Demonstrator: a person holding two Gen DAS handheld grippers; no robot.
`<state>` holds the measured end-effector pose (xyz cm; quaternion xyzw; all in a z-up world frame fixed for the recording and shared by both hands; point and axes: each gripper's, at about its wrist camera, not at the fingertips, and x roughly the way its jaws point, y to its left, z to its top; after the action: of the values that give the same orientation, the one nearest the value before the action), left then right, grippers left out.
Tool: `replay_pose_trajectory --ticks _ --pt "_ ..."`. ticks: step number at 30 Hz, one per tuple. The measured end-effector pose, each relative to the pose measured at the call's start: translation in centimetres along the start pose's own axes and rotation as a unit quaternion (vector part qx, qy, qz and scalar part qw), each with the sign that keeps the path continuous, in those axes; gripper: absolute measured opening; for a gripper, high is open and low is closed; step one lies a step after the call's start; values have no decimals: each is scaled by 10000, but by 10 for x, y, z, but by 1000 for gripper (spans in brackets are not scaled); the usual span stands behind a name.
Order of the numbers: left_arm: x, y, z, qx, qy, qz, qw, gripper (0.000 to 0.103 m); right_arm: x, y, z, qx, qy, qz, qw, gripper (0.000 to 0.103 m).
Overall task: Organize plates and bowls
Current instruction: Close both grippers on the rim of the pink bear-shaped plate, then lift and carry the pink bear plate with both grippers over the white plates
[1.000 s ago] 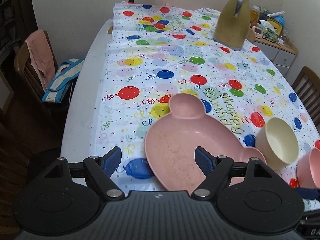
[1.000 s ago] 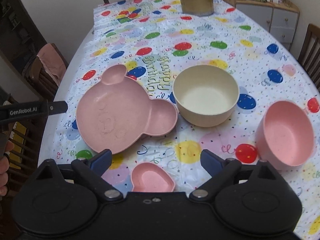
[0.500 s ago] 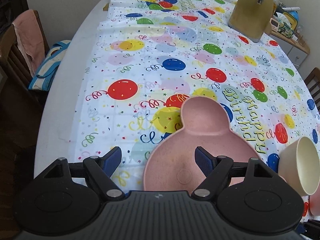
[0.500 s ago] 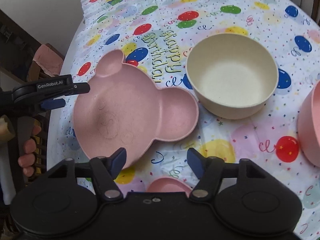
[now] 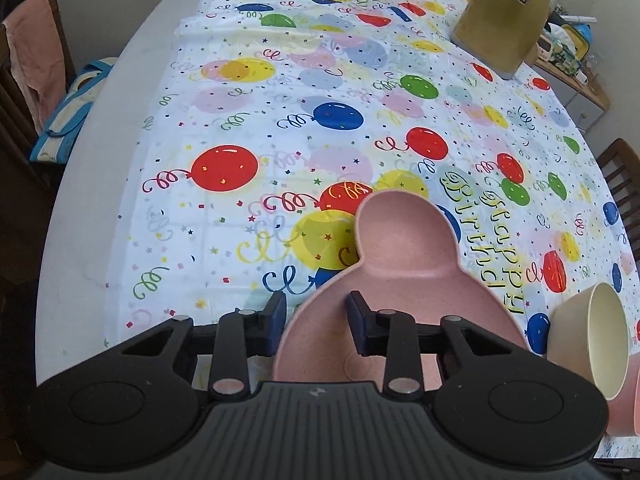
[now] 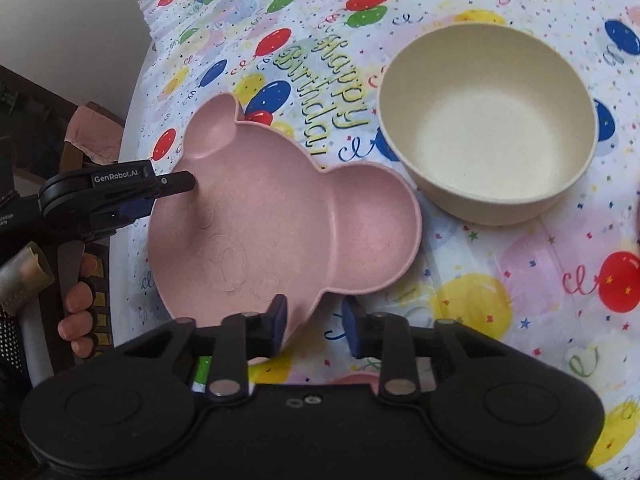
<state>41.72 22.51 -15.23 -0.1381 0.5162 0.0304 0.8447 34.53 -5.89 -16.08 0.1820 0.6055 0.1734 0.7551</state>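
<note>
A pink bear-shaped plate (image 5: 404,276) (image 6: 276,220) lies on the balloon tablecloth. My left gripper (image 5: 316,316) straddles the plate's near-left rim, one finger outside and one inside, the jaws partly closed with a gap still between them; it also shows in the right wrist view (image 6: 176,184) at the plate's left edge. My right gripper (image 6: 316,320) straddles the plate's front rim, narrowed but not touching. A cream bowl (image 6: 486,120) (image 5: 588,336) stands right of the plate.
A pink bowl (image 5: 636,404) shows at the far right edge. A small pink heart dish (image 6: 356,378) lies under my right gripper. A tan pitcher (image 5: 500,20) stands at the table's far end. Chairs (image 5: 28,80) stand along the left side.
Both grippers have moved down and in onto the pink plate's rim and their jaws have narrowed around it. The plate has not visibly moved.
</note>
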Motion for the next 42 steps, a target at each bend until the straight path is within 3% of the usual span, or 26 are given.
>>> replay_pose_trajectory --ticks 3,10,22,42 --pt "-2 3 -1 15 0 -51 10000 28 0 0 0 27 -42 47 10000 11" --pt "-17 7 -6 176 65 -177 9997 20 -4 4 -2 -199 -169 -67 9996 10" --pt "-75 16 -41 169 84 -397 9990 19 -31 12 -14 -1099 -99 32 9939 10" --pt "-197 13 -169 87 -197 -373 9991 19 -106 29 -95 -1956 -106 62 9806 10"
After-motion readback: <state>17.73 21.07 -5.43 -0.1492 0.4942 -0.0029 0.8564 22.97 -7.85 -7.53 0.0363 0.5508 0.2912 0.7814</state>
